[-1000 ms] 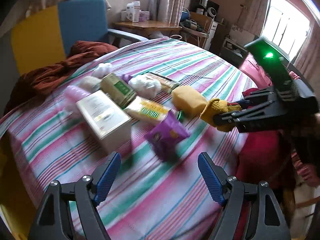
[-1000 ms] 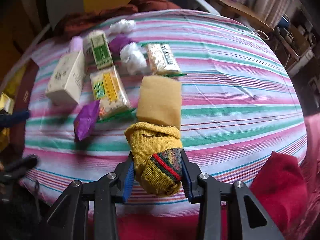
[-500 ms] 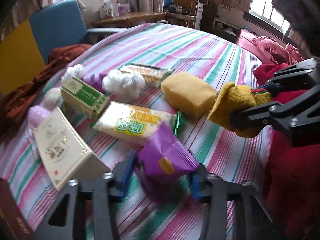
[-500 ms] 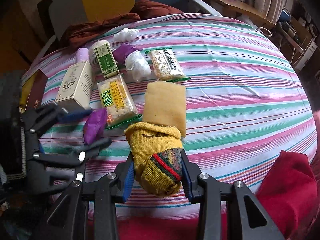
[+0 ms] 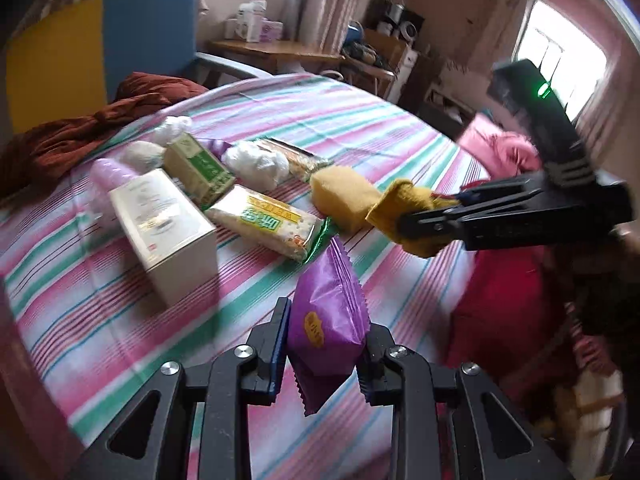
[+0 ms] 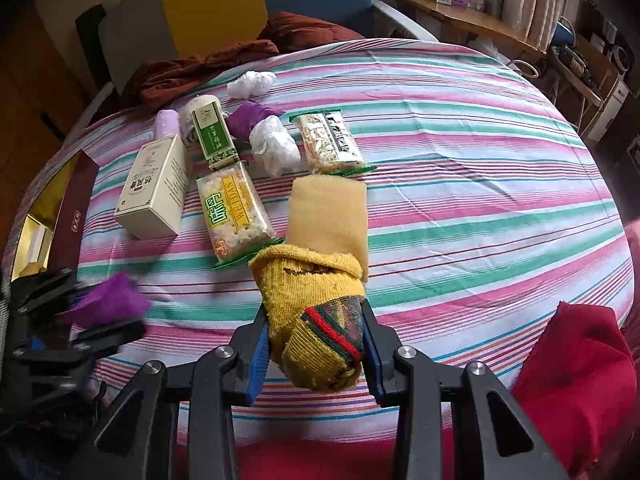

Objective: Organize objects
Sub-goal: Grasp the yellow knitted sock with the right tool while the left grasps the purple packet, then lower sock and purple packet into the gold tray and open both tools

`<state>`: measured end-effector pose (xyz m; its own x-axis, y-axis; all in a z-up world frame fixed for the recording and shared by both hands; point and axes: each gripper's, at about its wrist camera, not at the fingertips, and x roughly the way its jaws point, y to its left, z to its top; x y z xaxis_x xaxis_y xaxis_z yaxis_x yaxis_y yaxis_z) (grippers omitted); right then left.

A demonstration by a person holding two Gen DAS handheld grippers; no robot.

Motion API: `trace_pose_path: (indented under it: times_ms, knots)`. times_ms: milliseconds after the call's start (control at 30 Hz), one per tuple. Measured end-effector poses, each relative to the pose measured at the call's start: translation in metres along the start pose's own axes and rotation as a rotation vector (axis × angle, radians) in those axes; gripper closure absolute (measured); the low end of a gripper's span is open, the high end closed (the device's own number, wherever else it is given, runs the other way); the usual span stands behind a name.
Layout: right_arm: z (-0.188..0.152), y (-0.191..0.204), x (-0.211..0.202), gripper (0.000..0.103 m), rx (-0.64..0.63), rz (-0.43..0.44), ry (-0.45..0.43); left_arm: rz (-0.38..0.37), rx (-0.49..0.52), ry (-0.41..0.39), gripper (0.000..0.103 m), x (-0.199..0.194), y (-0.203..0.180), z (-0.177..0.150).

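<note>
My left gripper is shut on a purple snack packet and holds it above the striped tablecloth; it also shows at the left of the right wrist view. My right gripper is shut on a rolled yellow sock with a red and green cuff, held above the cloth near a yellow sponge. The sock also shows in the left wrist view.
On the cloth lie a cream box, a green box, a yellow cracker pack, a second cracker pack, white plastic wads and a purple bottle. Red cloth lies front right. A brown box sits at the left edge.
My left gripper went down to the purple packet, shut on it and lifted it off the cloth toward the left edge. My right gripper kept hold of the sock, almost still.
</note>
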<state>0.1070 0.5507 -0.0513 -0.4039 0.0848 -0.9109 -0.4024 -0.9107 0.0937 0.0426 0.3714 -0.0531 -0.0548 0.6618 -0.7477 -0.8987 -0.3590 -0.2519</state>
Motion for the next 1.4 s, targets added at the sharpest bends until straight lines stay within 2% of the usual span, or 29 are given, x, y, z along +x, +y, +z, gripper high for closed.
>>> trace_pose_path:
  times_ms: [133, 200, 333, 600, 700, 800, 933, 1000, 1067, 1133, 1300, 1400]
  knots:
    - [0.000, 0.009, -0.001, 0.064, -0.041, -0.060, -0.004, 0.025, -0.041, -0.050, 0.074, -0.038, 0.007, -0.008]
    - [0.000, 0.017, -0.004, 0.064, -0.053, -0.052, -0.007, 0.060, -0.056, -0.090, 0.074, -0.062, 0.014, -0.014]
    - [0.003, 0.057, -0.012, 0.064, -0.111, 0.033, -0.036, 0.123, -0.107, -0.154, 0.073, -0.099, 0.037, -0.023]
    - [0.016, 0.168, -0.030, 0.064, -0.275, 0.235, -0.104, 0.288, -0.311, -0.238, 0.073, -0.171, 0.108, -0.070]
    - [0.015, 0.209, -0.027, 0.064, -0.331, 0.295, -0.098, 0.358, -0.392, -0.256, 0.073, -0.197, 0.133, -0.096]
    - [0.011, 0.247, -0.021, 0.064, -0.374, 0.358, -0.079, 0.422, -0.440, -0.281, 0.073, -0.224, 0.149, -0.123]
    - [0.004, 0.293, -0.009, 0.062, -0.413, 0.433, -0.052, 0.499, -0.494, -0.275, 0.072, -0.247, 0.165, -0.156]
    - [0.000, 0.313, -0.004, 0.054, -0.430, 0.472, -0.032, 0.542, -0.528, -0.270, 0.068, -0.254, 0.171, -0.173]
    - [-0.006, 0.330, 0.000, 0.046, -0.448, 0.499, -0.019, 0.562, -0.565, -0.269, 0.034, -0.259, 0.176, -0.185]
    - [-0.012, 0.343, 0.003, 0.045, -0.458, 0.507, -0.004, 0.598, -0.608, -0.290, 0.026, -0.263, 0.180, -0.196]
    - [-0.026, 0.351, 0.003, 0.045, -0.473, 0.483, -0.006, 0.621, -0.632, -0.312, 0.026, -0.269, 0.180, -0.203]
    - [-0.029, 0.348, 0.003, 0.045, -0.471, 0.446, -0.033, 0.661, -0.612, -0.324, 0.020, -0.269, 0.175, -0.195]
